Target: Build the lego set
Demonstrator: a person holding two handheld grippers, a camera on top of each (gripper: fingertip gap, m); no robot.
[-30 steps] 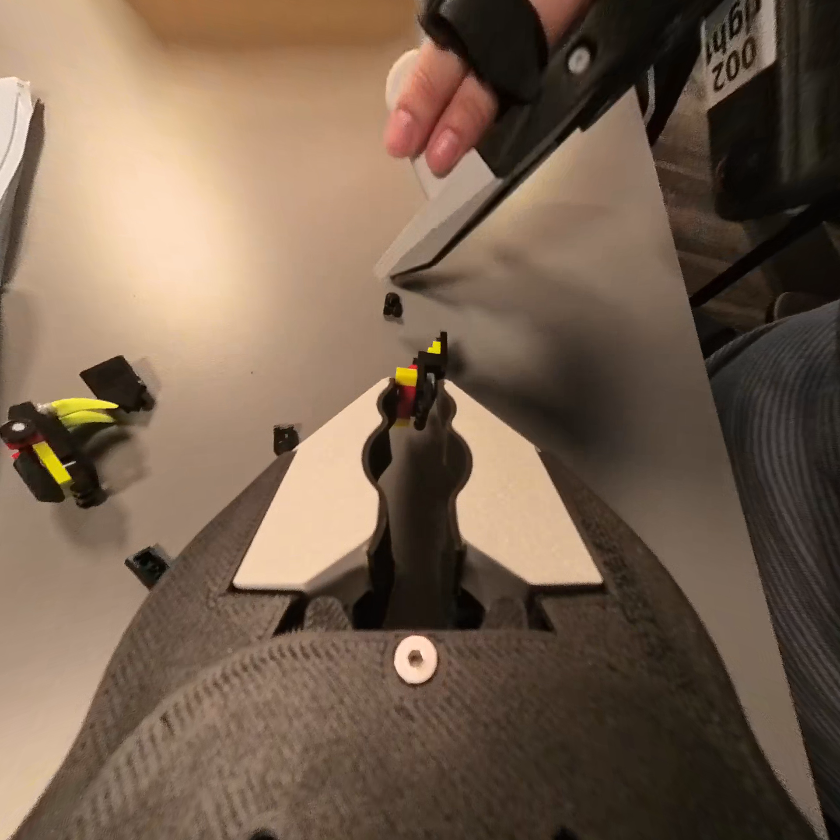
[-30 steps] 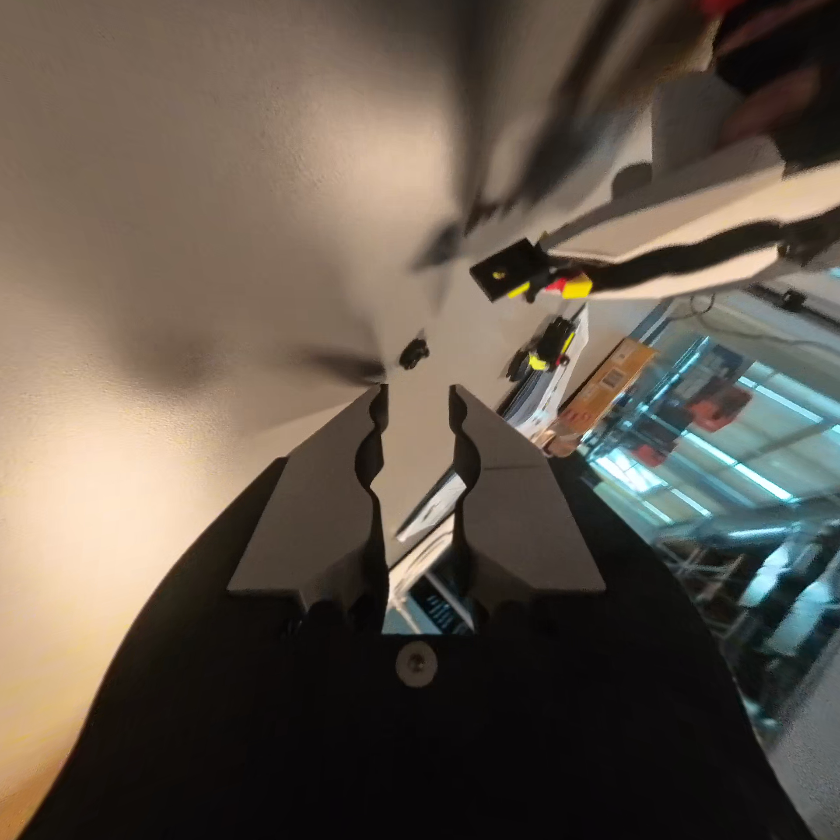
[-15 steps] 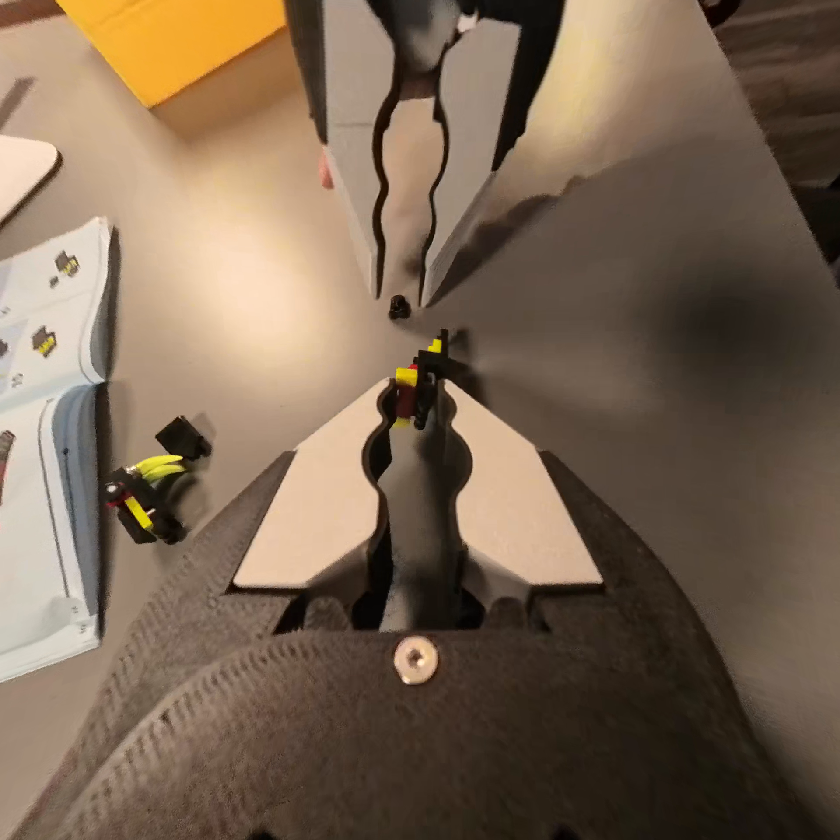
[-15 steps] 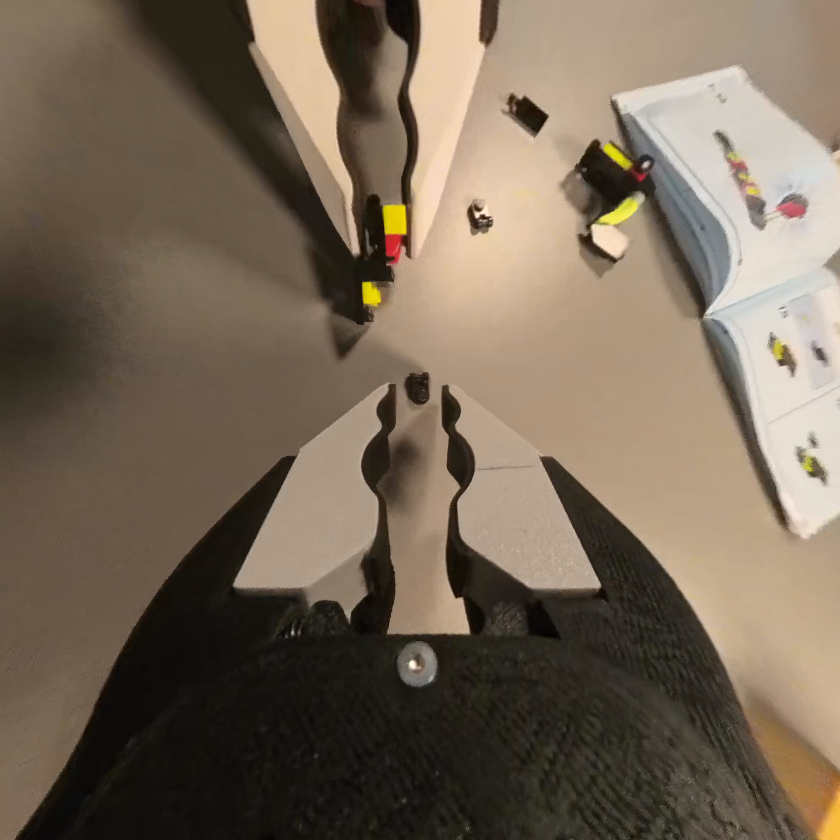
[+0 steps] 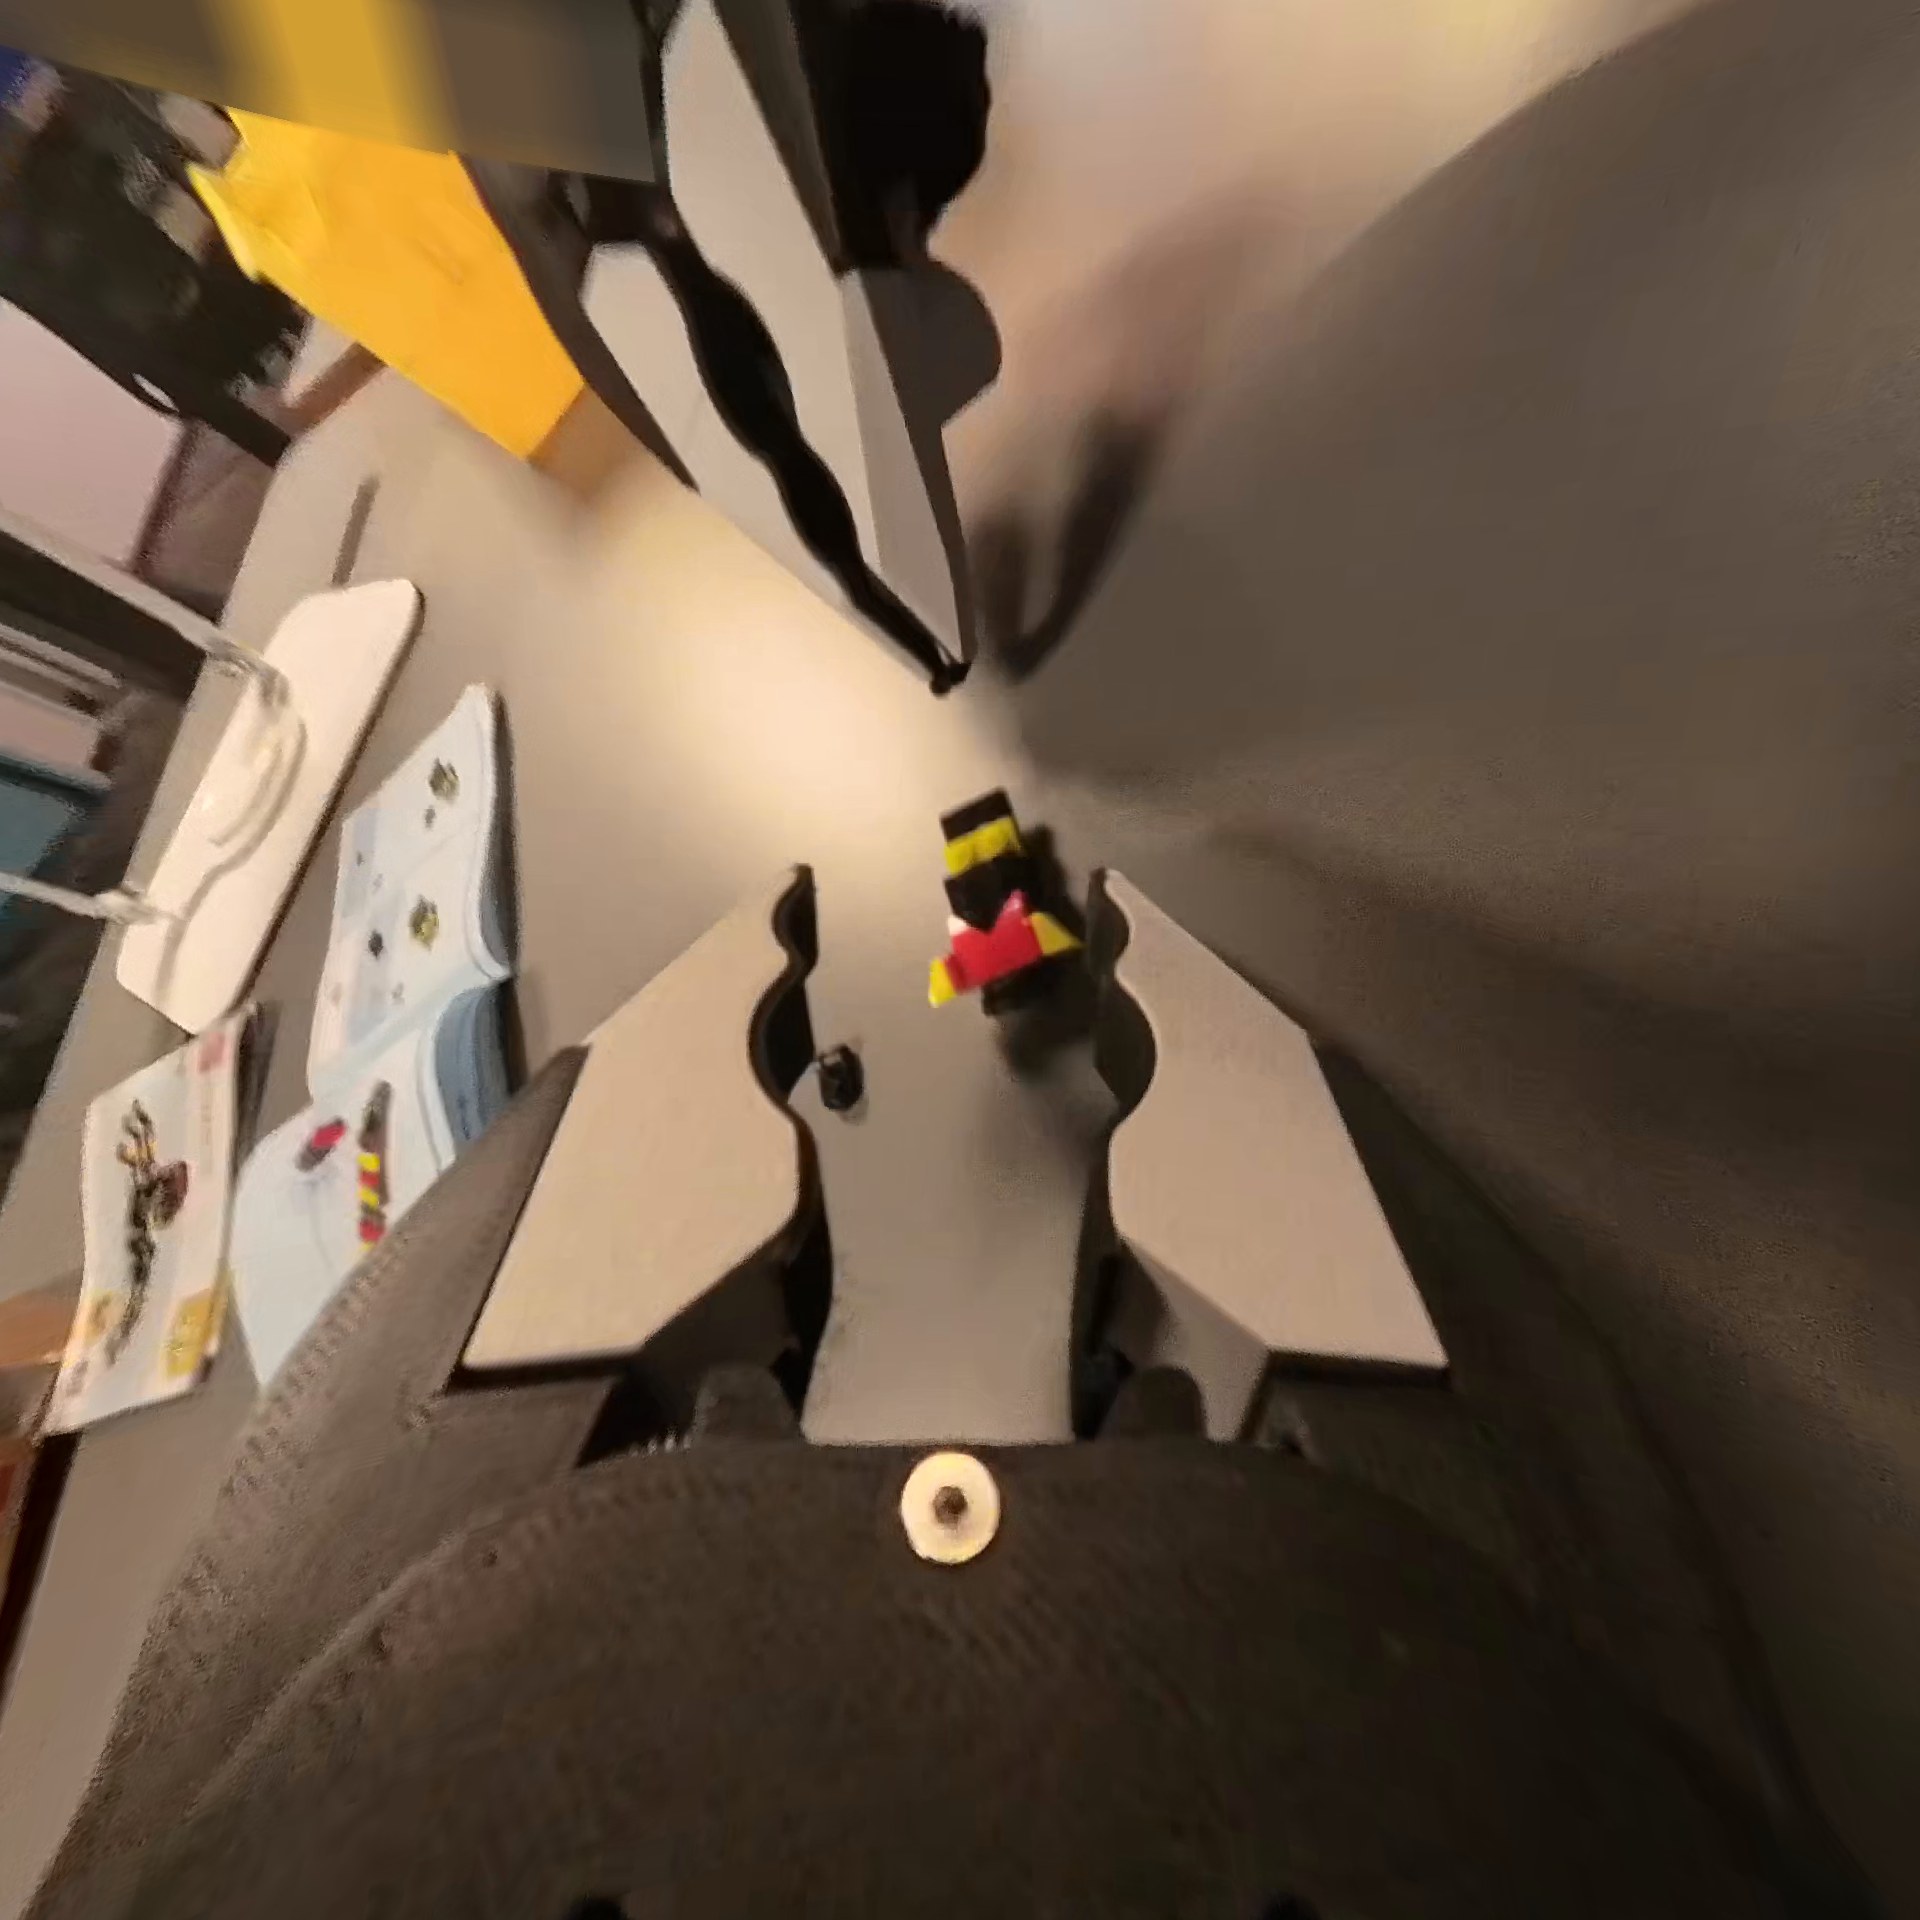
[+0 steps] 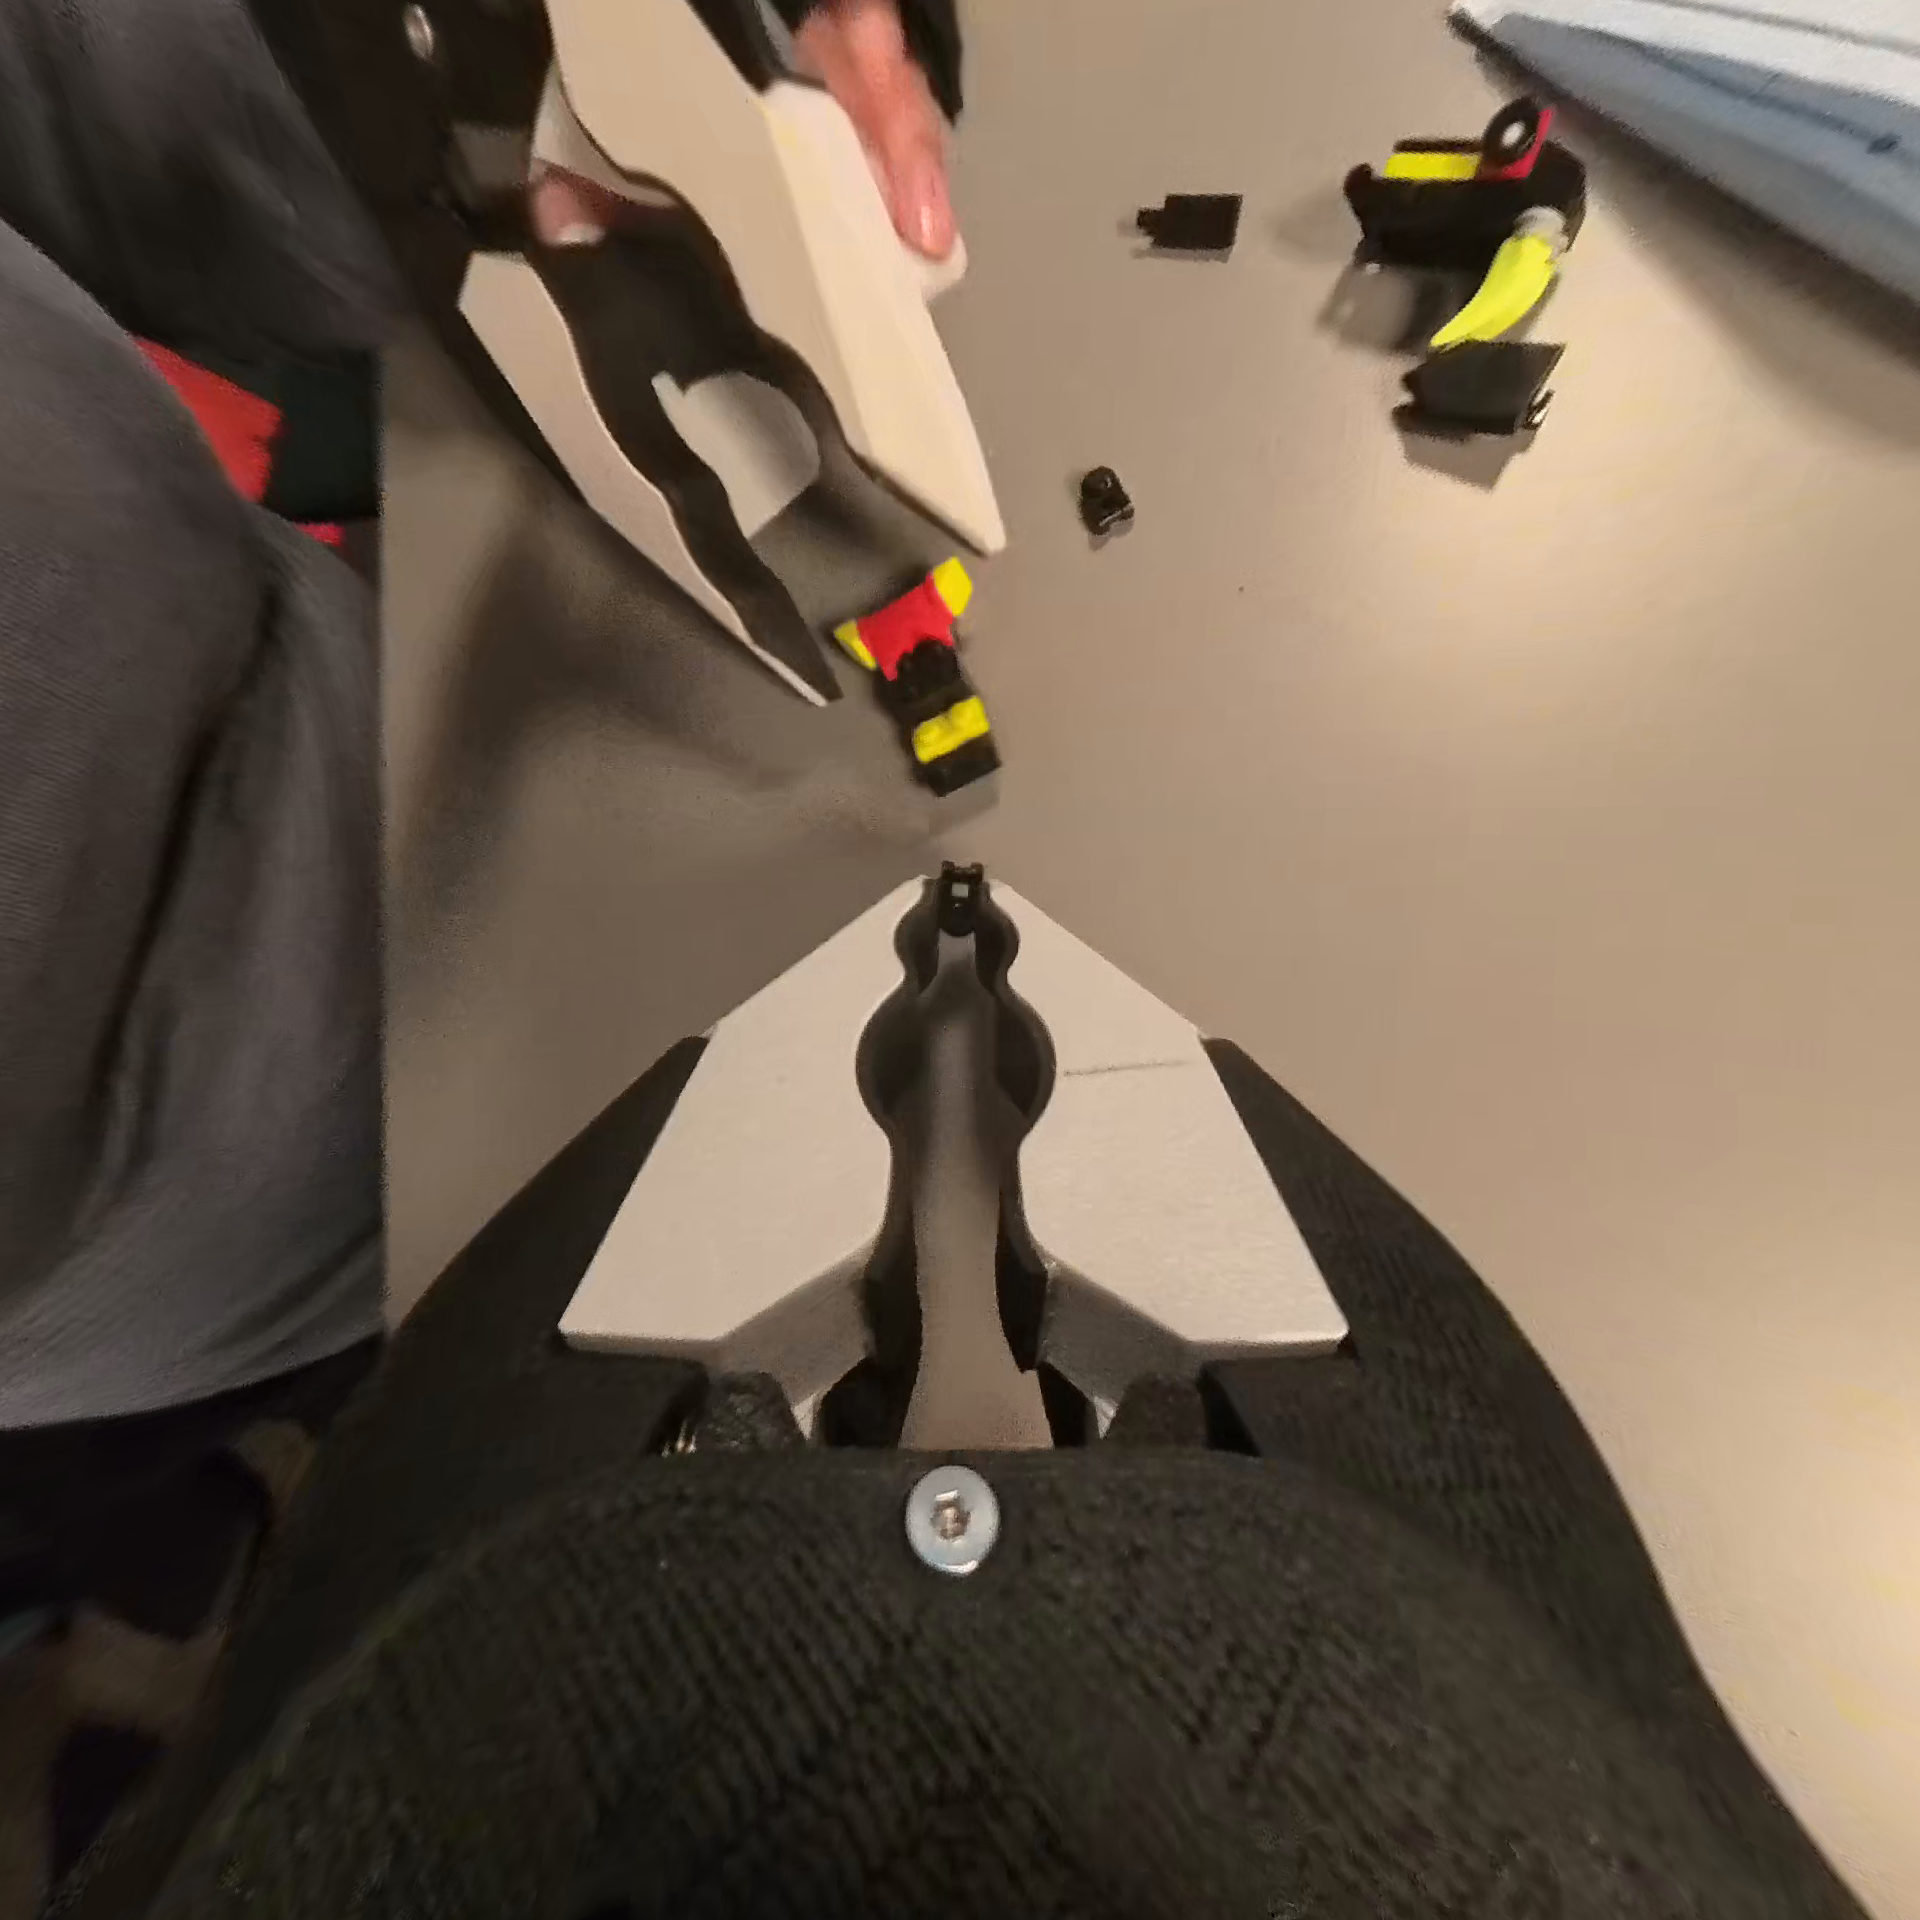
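Observation:
A small red, yellow and black lego assembly [image 5: 992, 914] lies on the grey table between the fingertips of my open left gripper [image 5: 951, 894], nearer the right finger and free of both. My right gripper [image 6: 958, 883] is shut on a tiny black piece [image 6: 958, 894] at its tips, just short of the assembly [image 6: 920, 675]. In the right wrist view the left gripper [image 6: 904, 613] hangs open over the assembly, with a hand on it. In the left wrist view the right gripper [image 5: 940, 675] points down from above.
A loose black piece [image 6: 1103, 499], a flat black piece [image 6: 1190, 220], a second black and yellow assembly [image 6: 1465, 218] and a black plate [image 6: 1481, 384] lie on the table. An open instruction booklet [image 5: 416, 935], a white board [image 5: 270, 790] and a yellow box [image 5: 416, 260] are at the left. A grey-trousered leg [image 6: 156, 831] is beside the table edge. There is about 5 cm between the tips of the two grippers. The left tips stand about 9 cm off the black plate [image 6: 1481, 384].
My left gripper has opened and let go of the assembly, which now lies on the table. My right gripper has shut on the tiny black piece it was straddling.

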